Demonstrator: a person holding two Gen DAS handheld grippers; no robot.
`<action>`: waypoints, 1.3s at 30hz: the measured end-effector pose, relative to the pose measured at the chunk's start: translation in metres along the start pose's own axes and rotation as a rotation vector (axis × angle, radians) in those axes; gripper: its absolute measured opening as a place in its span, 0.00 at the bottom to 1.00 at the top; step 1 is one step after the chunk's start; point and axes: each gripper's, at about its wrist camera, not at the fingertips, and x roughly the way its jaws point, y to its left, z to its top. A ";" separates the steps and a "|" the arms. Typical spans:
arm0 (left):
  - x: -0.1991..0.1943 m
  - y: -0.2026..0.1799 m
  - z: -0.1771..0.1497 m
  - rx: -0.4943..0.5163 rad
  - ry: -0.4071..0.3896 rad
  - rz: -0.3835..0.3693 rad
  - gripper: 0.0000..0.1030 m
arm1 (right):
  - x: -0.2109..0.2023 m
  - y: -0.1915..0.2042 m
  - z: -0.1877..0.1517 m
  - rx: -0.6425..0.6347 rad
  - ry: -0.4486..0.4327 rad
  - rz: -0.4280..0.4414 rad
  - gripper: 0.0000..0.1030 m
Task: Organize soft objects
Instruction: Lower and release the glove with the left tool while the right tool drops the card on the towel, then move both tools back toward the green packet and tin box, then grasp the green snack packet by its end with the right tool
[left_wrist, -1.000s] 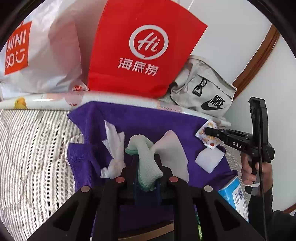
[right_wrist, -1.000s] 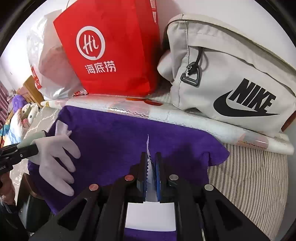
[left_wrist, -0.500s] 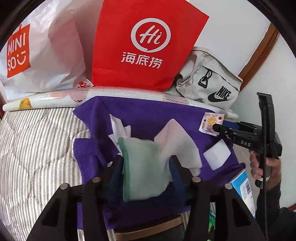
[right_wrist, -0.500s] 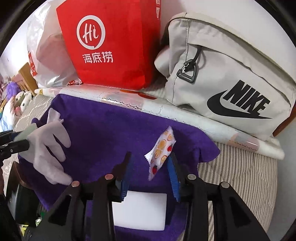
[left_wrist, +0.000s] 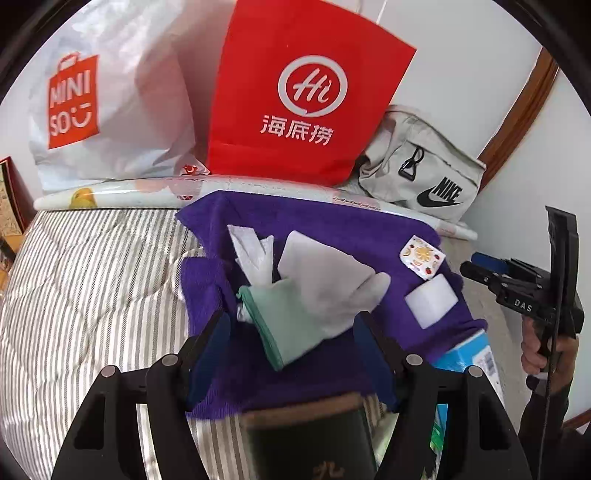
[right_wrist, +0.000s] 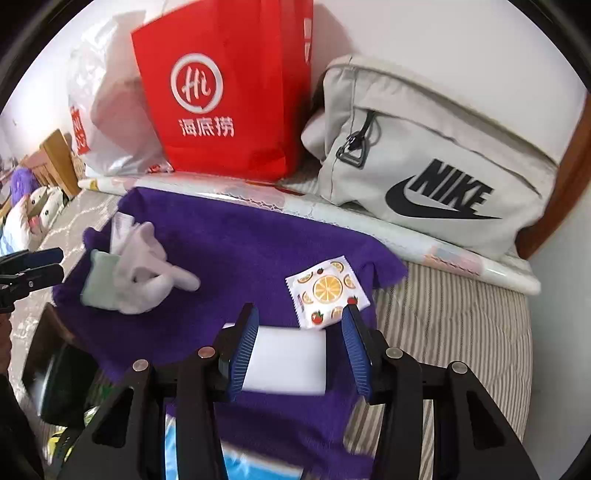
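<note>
While both pairs of jaws are opening, nothing is pinched between them. On the striped bed (left_wrist: 92, 280) lies a purple towel (left_wrist: 332, 229), and the soft things rest on it. The left hand-held gripper (left_wrist: 291, 328) stands wide above a white glove with a green cuff (left_wrist: 317, 295), its pads clear of the fabric; a crumpled white tissue (left_wrist: 251, 251) lies just beside the glove. The right hand-held gripper (right_wrist: 299, 343) stands at a middling gap over a white sponge block (right_wrist: 284, 362), with a fruit-printed sachet (right_wrist: 327, 291) lying flat just beyond its fingertips. Behind the towel stand a red paper bag (right_wrist: 229, 92), a white Miniso bag (left_wrist: 110, 107) and a beige Nike bag (right_wrist: 436, 166).
</note>
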 end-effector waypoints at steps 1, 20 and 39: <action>-0.006 0.000 -0.003 0.003 -0.007 0.003 0.65 | -0.009 0.003 -0.004 0.006 -0.013 0.007 0.45; -0.086 0.001 -0.091 -0.031 -0.090 -0.027 0.65 | -0.065 0.125 -0.104 -0.172 0.022 0.083 0.33; -0.085 0.038 -0.130 -0.093 -0.074 -0.064 0.65 | -0.031 0.146 -0.118 -0.197 0.134 0.006 0.06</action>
